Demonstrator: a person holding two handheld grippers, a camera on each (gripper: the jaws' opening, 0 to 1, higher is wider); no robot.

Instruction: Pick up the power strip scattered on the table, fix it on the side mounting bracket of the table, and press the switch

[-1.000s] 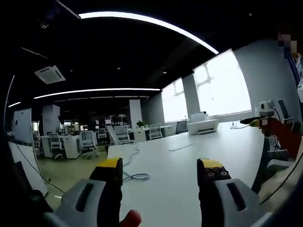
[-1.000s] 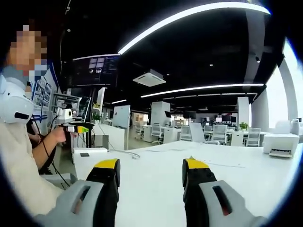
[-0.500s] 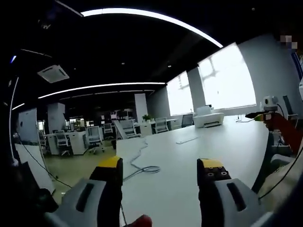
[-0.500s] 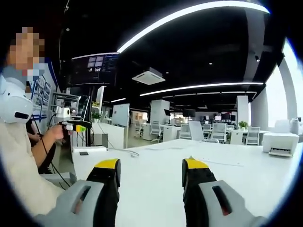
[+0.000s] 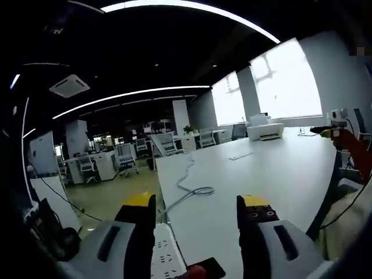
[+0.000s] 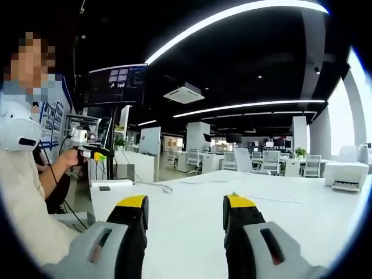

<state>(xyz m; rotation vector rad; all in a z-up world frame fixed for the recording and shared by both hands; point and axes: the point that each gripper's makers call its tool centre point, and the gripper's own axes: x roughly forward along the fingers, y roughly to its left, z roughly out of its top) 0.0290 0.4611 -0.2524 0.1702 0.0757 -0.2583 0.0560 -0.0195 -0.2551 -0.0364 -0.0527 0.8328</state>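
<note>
You were at the very start: the pickup had not begun, and both of your grippers were held above the table (image 5: 273,174) with nothing in them. Your left gripper (image 5: 196,210) stood with its jaws spread wide, and the power strip (image 5: 165,258) lay on the table right below and between them, near the table's corner, its white socket face up and what looked like a red switch (image 5: 195,271) at the near end. Its cable (image 5: 187,189) ran away from it in a loop along the table's left edge. Your right gripper (image 6: 185,209) was likewise spread and empty, pointed over bare white tabletop. The next move, as I judge it, called for you to tip the left gripper down and close across the strip's narrow width. Mind the left table edge just beside the strip, and the trailing cable, which could drag. To the right the tabletop was open, with a printer (image 5: 265,129) well apart. I could not make out the mounting bracket.
</note>
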